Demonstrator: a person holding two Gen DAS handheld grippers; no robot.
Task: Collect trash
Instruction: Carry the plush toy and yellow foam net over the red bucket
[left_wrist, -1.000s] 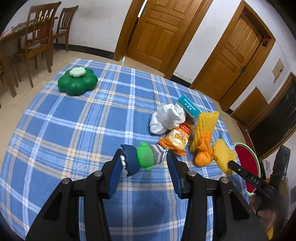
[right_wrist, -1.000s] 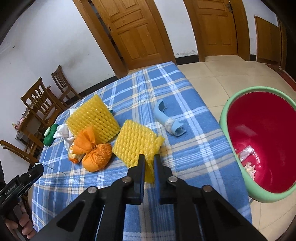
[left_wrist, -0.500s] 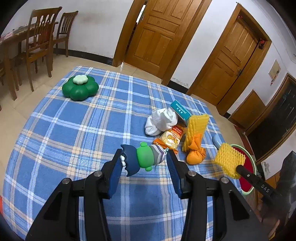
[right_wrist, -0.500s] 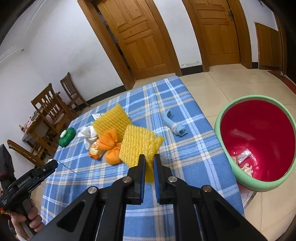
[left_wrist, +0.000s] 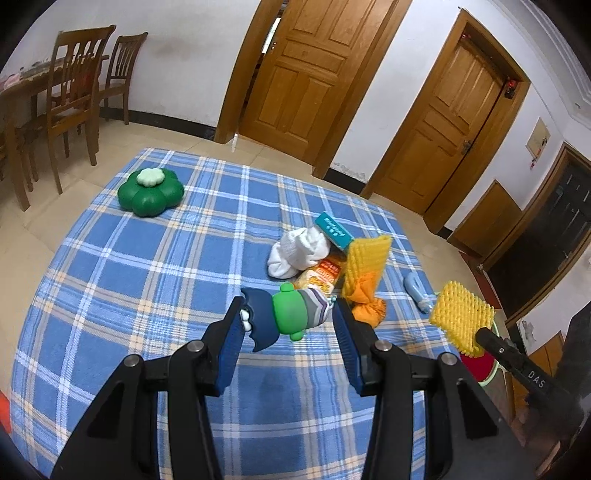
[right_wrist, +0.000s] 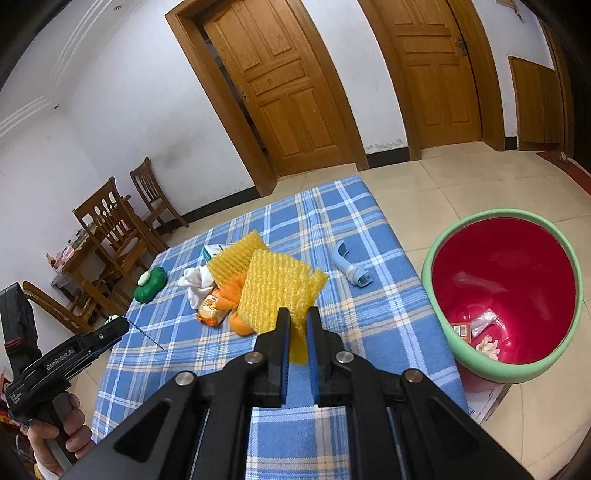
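Observation:
My left gripper (left_wrist: 289, 307) is shut on a small toy figure (left_wrist: 291, 315) with a green body, dark blue cap and striped end, held above the blue plaid tablecloth (left_wrist: 147, 280). My right gripper (right_wrist: 298, 314) is shut on a corner of a yellow foam net (right_wrist: 277, 291), which hangs above the table's right side. In the left wrist view that net (left_wrist: 460, 321) hangs past the table's right edge. A red bin with a green rim (right_wrist: 496, 373) stands on the floor to the right of the table, with a few scraps inside.
On the cloth lie a second yellow foam net (left_wrist: 365, 258), an orange bag (left_wrist: 365, 301), a snack packet (left_wrist: 321, 275), a white sock (left_wrist: 299, 251), a teal box (left_wrist: 334, 230), a light blue piece (left_wrist: 415, 291) and a green flower-shaped container (left_wrist: 151, 192). Wooden chairs (left_wrist: 74, 96) stand far left.
Both grippers have risen. The right one has lifted the yellow foam net off the cloth. The left one still carries the toy figure, higher above the table.

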